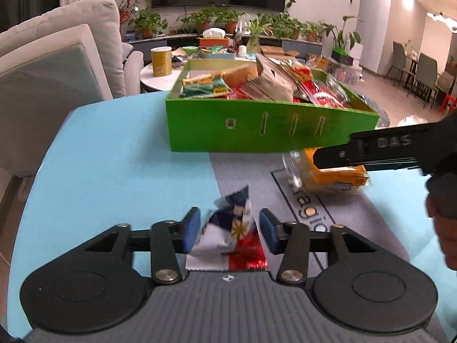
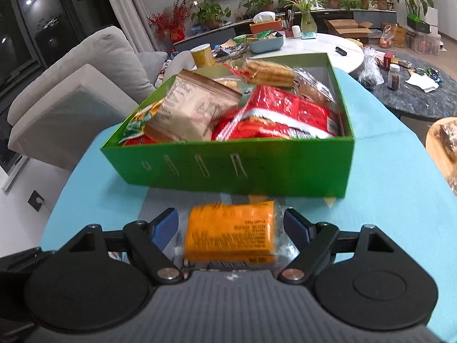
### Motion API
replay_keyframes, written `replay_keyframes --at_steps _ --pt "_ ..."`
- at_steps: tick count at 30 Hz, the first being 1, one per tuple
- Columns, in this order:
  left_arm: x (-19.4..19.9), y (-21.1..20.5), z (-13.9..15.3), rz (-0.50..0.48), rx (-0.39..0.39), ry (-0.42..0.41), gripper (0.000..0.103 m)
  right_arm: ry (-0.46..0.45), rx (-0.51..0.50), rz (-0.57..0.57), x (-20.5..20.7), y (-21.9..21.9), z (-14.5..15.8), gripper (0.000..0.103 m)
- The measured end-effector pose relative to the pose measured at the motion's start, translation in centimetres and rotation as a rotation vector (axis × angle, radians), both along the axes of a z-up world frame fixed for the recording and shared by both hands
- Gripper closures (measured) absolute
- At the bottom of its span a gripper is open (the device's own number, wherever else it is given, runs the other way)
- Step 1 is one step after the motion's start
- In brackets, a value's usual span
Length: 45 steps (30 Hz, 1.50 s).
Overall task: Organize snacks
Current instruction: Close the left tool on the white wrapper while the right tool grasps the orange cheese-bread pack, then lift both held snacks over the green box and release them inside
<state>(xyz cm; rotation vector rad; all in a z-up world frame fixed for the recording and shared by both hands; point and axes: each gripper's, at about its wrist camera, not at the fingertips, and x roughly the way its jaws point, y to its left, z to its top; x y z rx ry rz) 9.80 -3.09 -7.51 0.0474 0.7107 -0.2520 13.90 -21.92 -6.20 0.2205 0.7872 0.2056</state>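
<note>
Both hands work at once, each straddling its own snack just short of the green box (image 2: 228, 165), likely so two go in together. The left gripper (image 1: 228, 230) has its fingers part open around a crumpled blue, white and red packet (image 1: 228, 228) on the worktop (image 1: 114, 157); a gap shows each side, so no grip. The right gripper (image 2: 231, 225) stands wider around the orange packet (image 2: 231, 228), pads clear. That packet's long axis runs fingertip to fingertip; the crumpled one shows no clear axis.
</note>
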Motion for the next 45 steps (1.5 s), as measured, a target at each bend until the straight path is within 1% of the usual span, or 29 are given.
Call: replay_keyframes --at_steps 2,6,7,8,10,11,12,13,15,18,23,25,27,30,34,37,45 --pt "-0.2 -0.1 -0.3 0.0 0.014 -0.001 0.045 0.014 0.028 0.025 -1.0 0.0 0.2 0.032" --pt "-0.1 0.0 -0.8 0.007 0.031 0.012 0.044 0.038 0.096 0.151 -3.3 0.6 0.8 0.032" --pt "0.1 0.1 -0.8 0.011 0.029 0.016 0.044 0.024 0.083 0.169 -3.7 0.7 1.1 0.032" --pt "0.1 0.1 -0.9 0.015 0.028 0.02 0.044 -0.006 0.05 0.172 -4.1 0.9 1.5 0.032" --pt "0.2 0.1 -1.0 0.014 0.026 0.023 0.042 -0.094 -0.071 0.168 -4.6 1.6 2.1 0.032" --pt "0.2 0.0 -1.0 0.013 0.027 0.024 0.041 -0.121 -0.133 0.17 -4.7 2.0 2.2 0.032" --pt "0.3 0.0 -1.1 0.013 0.029 0.025 0.039 -0.137 -0.187 0.178 -4.6 2.4 2.0 0.032" --pt "0.4 -0.1 -1.1 0.012 0.034 0.027 0.039 -0.142 -0.217 0.192 -4.4 2.6 1.8 0.032" --pt "0.5 -0.3 -1.3 0.013 0.043 0.033 0.039 -0.125 -0.242 0.221 -4.0 2.9 1.2 0.031" --pt "0.7 -0.4 -1.5 0.01 0.051 0.027 0.037 -0.092 -0.229 0.225 -3.3 2.7 0.3 0.031" --pt "1.0 -0.4 -1.6 0.003 0.048 0.016 0.037 -0.075 -0.228 0.225 -1.8 3.0 -0.4 0.031" --pt "1.0 -0.4 -1.6 0.003 0.05 0.006 0.042 -0.075 -0.233 0.225 -1.7 3.0 -0.4 0.031" --pt "0.9 -0.3 -1.6 -0.006 0.049 -0.01 0.059 -0.078 -0.237 0.226 -1.7 3.1 -0.5 0.031" --pt "0.9 -0.3 -1.5 -0.01 0.051 -0.013 0.062 -0.079 -0.249 0.229 -1.5 3.3 -0.9 0.032" --pt "0.5 -0.2 -1.2 -0.008 0.042 -0.001 0.063 -0.049 -0.253 0.23 -1.8 3.5 -1.1 0.033" --pt "-0.2 -0.1 -0.7 -0.009 0.035 -0.014 0.063 -0.038 -0.206 0.216 -2.6 3.1 -0.5 0.033" --pt "-2.5 0.0 2.4 -0.02 0.021 -0.085 0.063 -0.128 -0.169 0.187 -6.3 2.7 3.2 0.033"
